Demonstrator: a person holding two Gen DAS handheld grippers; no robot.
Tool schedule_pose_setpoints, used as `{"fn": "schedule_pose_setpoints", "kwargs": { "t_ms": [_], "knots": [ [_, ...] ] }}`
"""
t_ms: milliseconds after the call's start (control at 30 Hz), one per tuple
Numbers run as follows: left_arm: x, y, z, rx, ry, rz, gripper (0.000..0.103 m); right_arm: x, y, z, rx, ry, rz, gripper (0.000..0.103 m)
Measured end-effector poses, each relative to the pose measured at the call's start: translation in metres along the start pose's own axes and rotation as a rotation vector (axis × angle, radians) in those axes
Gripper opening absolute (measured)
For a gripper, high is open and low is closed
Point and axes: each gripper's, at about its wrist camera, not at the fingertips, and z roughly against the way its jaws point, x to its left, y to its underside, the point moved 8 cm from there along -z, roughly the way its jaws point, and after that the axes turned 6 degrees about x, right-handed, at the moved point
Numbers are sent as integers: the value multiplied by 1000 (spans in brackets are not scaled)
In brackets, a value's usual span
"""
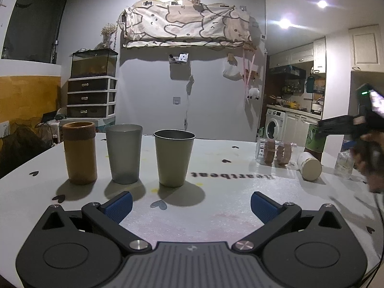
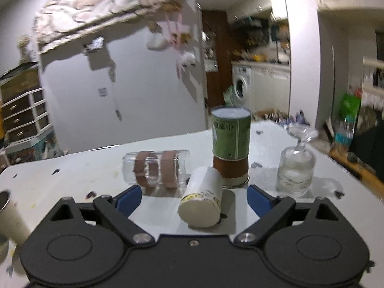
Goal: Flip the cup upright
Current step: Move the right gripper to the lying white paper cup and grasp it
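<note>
Left gripper (image 1: 190,202): jaws wide, nothing held, over table (image 1: 228,206). Landmark: green can (image 2: 231,147), upright. L of can: brown cup (image 1: 80,152), grey cup (image 1: 124,153), metal cup (image 1: 173,157), all upright; taped glass (image 2: 156,169) on side. Just in front of can: white cup (image 2: 201,200) on side, base toward camera. R of can: wine glass (image 2: 295,165) inverted. Right gripper (image 2: 193,199): jaws wide, empty, white cup between fingers.
</note>
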Motion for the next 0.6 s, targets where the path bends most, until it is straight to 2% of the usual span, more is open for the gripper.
{"fn": "schedule_pose_setpoints", "kwargs": {
  "t_ms": [133,300,367,400,433,600],
  "knots": [
    [8,1,-2,19,-17,9,103,-7,2,-50,76,63,-44,89],
    [22,3,-4,36,-31,36,103,-12,9,-89,151,44,-134,86],
    [25,5,-6,40,-33,46,103,-10,13,-96,176,36,-138,83],
    [26,6,-6,40,-32,49,103,-8,16,-99,188,31,-132,77],
    [29,6,-5,39,-30,52,103,-7,18,-102,197,29,-127,64],
    [33,6,-6,41,-26,70,103,4,33,-83,197,7,-52,64]
  ]
}}
